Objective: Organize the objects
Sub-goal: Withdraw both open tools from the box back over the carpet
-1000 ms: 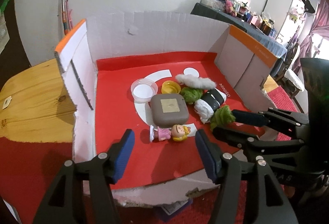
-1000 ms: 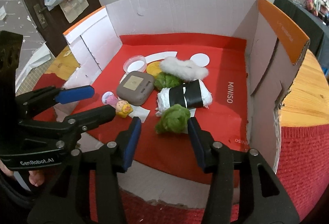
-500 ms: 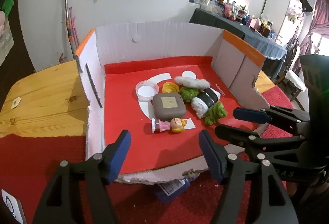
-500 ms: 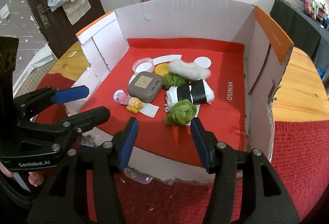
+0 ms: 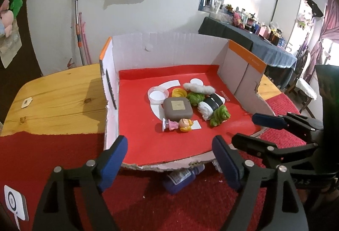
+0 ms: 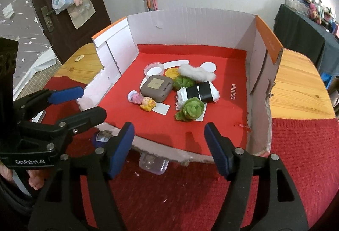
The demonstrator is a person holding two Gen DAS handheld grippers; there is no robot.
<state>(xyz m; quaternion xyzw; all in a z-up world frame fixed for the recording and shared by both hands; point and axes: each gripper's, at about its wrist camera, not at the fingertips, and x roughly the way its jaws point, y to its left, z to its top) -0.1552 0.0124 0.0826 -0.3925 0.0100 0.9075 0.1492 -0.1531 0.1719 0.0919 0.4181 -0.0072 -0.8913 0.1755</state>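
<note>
Tools, left and right, have withdrawn from box; jaws opening, empty.

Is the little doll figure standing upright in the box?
No, the doll figure lies on its side on the red floor of the cardboard box, just in front of the grey square case.

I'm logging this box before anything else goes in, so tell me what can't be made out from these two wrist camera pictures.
- Purple bottle, left wrist view: the cardboard box front edge covers most of it; its label is unreadable.
- Clear plastic container, right wrist view: half tucked under the same edge, contents unclear.
- Yellow lid, right wrist view: partly behind the grey case.
- Orange flap's print, left wrist view: too small to read.
</note>
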